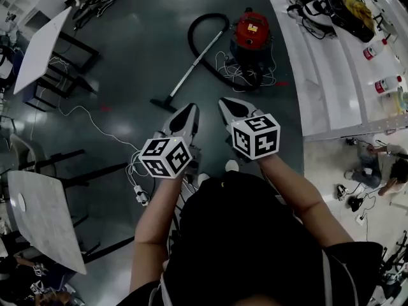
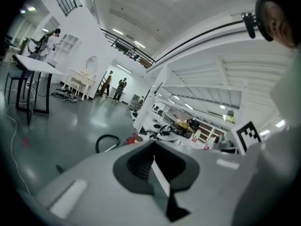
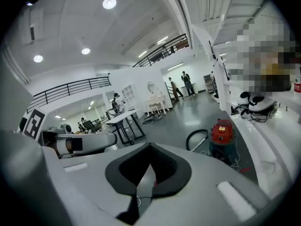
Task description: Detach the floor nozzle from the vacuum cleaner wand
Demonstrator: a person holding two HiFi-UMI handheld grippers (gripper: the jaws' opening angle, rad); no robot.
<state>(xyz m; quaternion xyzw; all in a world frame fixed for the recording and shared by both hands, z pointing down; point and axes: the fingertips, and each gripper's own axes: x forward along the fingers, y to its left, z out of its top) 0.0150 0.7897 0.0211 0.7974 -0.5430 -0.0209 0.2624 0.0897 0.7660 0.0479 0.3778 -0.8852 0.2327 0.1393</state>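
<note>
The red canister vacuum [image 1: 252, 34] stands on the dark floor ahead, with its black hose [image 1: 203, 25] looping to the left. A metal wand [image 1: 190, 72] slants down from the hose to the black floor nozzle [image 1: 164, 104], which lies flat on the floor. My left gripper [image 1: 190, 111] and right gripper [image 1: 227, 103] hover side by side in the air, short of the nozzle and touching nothing. Both are shut and empty. In the right gripper view the vacuum [image 3: 221, 133] shows beyond the shut gripper [image 3: 149, 149]. The left gripper [image 2: 153, 148] view shows the hose [image 2: 106, 142].
A long white bench [image 1: 319, 88] with bags and bottles [image 1: 376, 48] runs along the right. White tables [image 1: 39, 48] [image 1: 41, 225] on black frames stand at the left. A white cable [image 1: 95, 127] and a power strip [image 1: 140, 194] lie on the floor near my feet.
</note>
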